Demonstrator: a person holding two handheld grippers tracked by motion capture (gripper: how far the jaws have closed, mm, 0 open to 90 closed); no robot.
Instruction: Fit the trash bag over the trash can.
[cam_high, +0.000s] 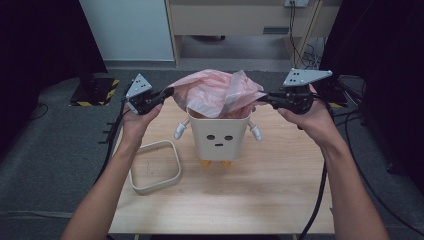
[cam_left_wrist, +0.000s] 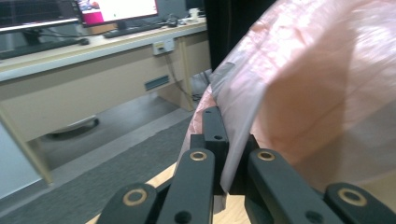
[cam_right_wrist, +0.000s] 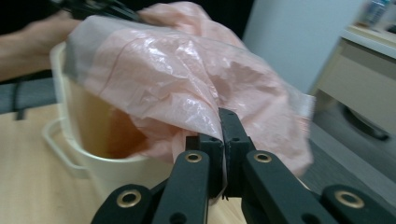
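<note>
Above the face-printed bin (cam_high: 220, 137), both grippers' fingers (cam_left_wrist: 215, 135) pinch opposite edges of the pink bag (cam_high: 215, 92), left gripper (cam_high: 167, 93) and right gripper (cam_high: 262, 98).

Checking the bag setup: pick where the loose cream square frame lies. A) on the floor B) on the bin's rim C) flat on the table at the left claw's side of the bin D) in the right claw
C: the frame lies flat on the table, apart from the bin.
</note>
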